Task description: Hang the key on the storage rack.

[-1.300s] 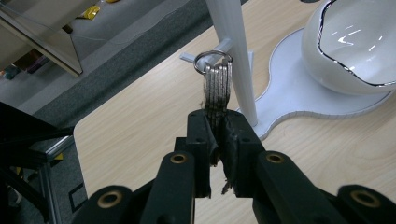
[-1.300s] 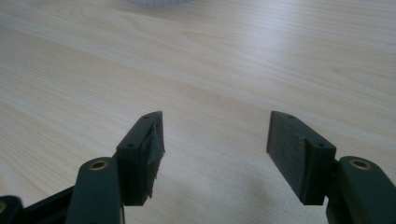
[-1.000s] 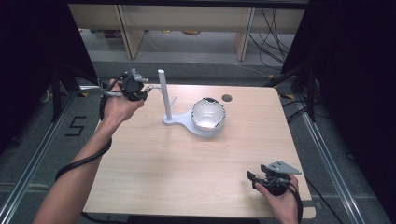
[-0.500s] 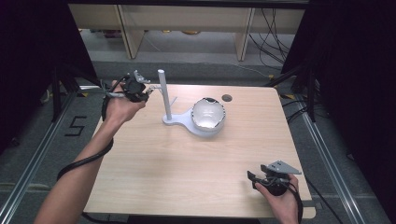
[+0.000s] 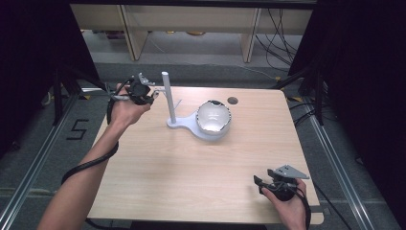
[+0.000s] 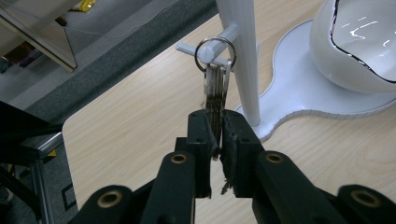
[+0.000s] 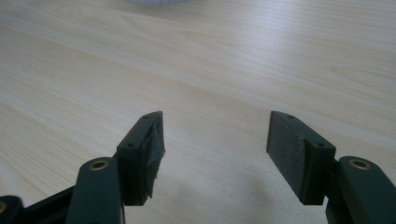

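Change since earlier: almost nothing has moved; both hands and both tongs sit where they were a second ago, and the stand has not shifted.
Left tongs (image 6: 215,135): jaws pressed together on the lower end of the keys, held up at the counter's far left corner, close beside the post.
Keys (image 6: 216,91): a small bunch hanging straight down from a metal ring (image 6: 215,50).
Ring: looped over a short white peg (image 6: 210,45) that sticks out sideways from the post.
Post (image 5: 168,98): white, upright, rising from the flat white base (image 5: 179,123) of the stand.
Bowl (image 5: 214,117): white, glossy, dark-rimmed, seated on the same base, to the right of the post.
Left hand (image 5: 125,108): wrapped around its tongs, forearm reaching in from the bottom left.
Right tongs (image 7: 215,140): jaws wide apart, nothing between them, low over bare wood.
Right hand (image 5: 287,199): at the near right corner of the counter (image 5: 191,177), well apart from the stand.
Counter: light wood, with a small dark round hole (image 5: 232,100) near the far edge behind the bowl.
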{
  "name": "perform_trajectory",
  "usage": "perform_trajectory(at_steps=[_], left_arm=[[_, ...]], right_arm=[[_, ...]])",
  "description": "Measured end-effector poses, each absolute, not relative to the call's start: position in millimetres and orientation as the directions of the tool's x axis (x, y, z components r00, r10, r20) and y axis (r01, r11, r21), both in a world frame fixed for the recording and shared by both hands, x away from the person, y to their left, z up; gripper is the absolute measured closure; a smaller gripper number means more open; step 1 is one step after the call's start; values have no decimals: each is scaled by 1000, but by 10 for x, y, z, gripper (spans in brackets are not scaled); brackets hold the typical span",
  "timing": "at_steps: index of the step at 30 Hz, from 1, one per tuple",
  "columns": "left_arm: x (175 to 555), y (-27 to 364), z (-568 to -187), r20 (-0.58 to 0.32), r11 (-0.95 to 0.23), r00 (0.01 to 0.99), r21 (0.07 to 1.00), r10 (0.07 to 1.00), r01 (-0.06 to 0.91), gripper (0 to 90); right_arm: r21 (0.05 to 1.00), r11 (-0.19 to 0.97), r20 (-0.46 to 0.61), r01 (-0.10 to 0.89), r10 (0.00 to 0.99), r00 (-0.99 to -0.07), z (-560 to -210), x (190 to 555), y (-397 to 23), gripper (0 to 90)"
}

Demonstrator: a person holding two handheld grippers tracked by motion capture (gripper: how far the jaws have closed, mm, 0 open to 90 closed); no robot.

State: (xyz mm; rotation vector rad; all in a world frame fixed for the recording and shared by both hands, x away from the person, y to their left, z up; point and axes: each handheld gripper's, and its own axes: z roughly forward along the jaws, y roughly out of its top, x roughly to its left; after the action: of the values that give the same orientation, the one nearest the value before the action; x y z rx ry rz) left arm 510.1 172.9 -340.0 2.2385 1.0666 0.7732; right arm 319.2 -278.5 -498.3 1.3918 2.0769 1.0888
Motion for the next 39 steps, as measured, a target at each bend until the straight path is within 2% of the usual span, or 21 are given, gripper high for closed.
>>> perform_trajectory(at_steps=[9, 14, 15, 20, 28, 39], left_arm=[[5057, 1765, -3336, 261, -526, 515, 703, 817, 479, 759], [4987, 1795, -3354, 246, -508, 517, 730, 820, 457, 625], [4944, 1827, -3368, 232, -491, 514, 745, 826, 452, 567], [4837, 1930, -3436, 227, -481, 512, 757, 828, 442, 466], [4632, 2106, -3569, 213, -449, 502, 792, 838, 414, 373], [4298, 2283, -3831, 204, -409, 464, 821, 862, 398, 331]], right_arm=[[786, 193, 87, 587, 905, -415, -4980, 3190, -2776, 378], [779, 204, 90, 593, 899, -428, -4972, 3188, -2788, 377], [772, 164, 115, 614, 914, -389, -4964, 3158, -2763, 377], [773, 176, 101, 609, 914, -393, -4964, 3162, -2770, 377], [771, 172, 106, 614, 915, -390, -4956, 3158, -2769, 376], [771, 174, 104, 613, 915, -391, -4956, 3157, -2768, 376]])
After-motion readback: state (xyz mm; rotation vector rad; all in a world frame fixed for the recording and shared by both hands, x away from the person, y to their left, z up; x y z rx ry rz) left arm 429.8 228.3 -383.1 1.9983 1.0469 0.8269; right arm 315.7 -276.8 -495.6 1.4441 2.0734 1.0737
